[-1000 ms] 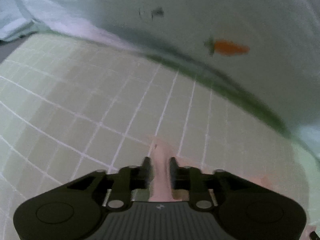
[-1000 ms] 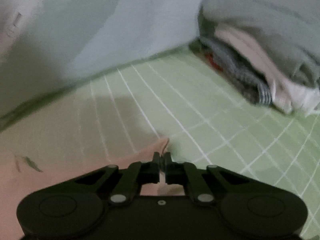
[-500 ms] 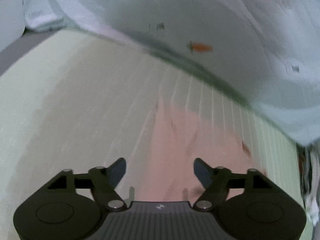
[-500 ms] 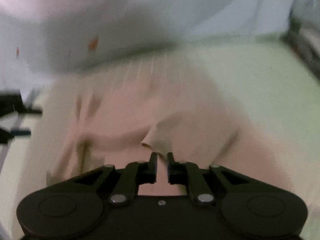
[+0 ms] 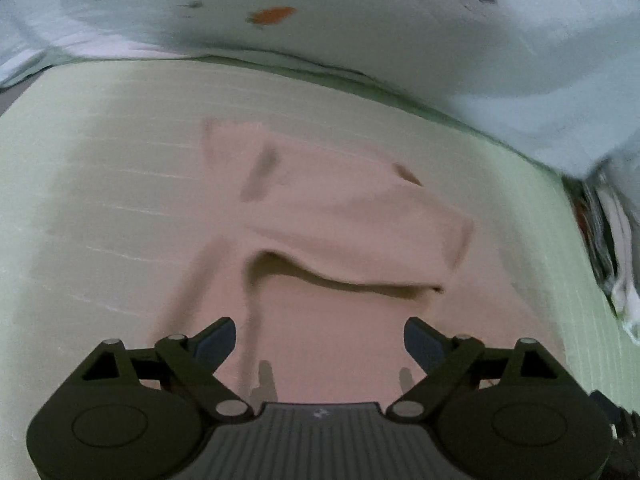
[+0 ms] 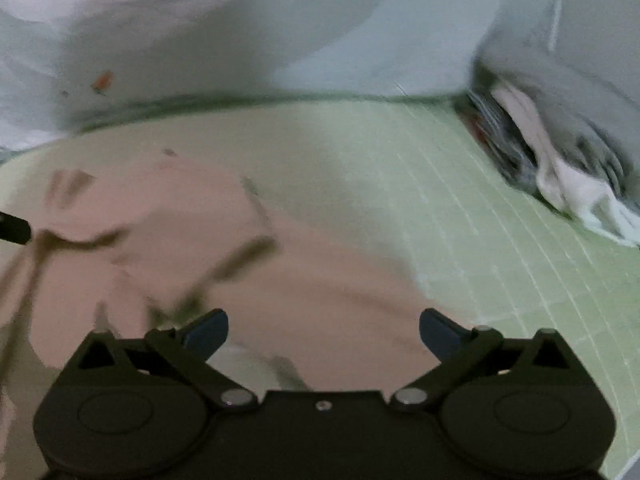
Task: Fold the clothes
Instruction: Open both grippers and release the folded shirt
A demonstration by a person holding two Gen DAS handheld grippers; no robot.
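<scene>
A pink garment [image 5: 332, 216] lies on the green checked bedsheet [image 5: 100, 200], its far part doubled back toward me with a loose fold edge across the middle. My left gripper [image 5: 319, 338] hangs above the near part of the cloth, jaws opening wide, nothing between them. In the right wrist view the same pink garment [image 6: 280, 280] spreads to the left, blurred. My right gripper [image 6: 323, 329] is over its right edge, jaws opening wide and nothing in them.
A pale blue quilt with orange carrot prints [image 5: 360, 20] is bunched along the far side of the bed. A stack of folded clothes [image 6: 552, 140] sits at the right. A dark tip of the other gripper [image 6: 14, 230] shows at the left edge.
Both grippers let go of the pink garment's corners and opened wide. Both pulled back toward me, and the folded-over cloth now lies on the sheet.
</scene>
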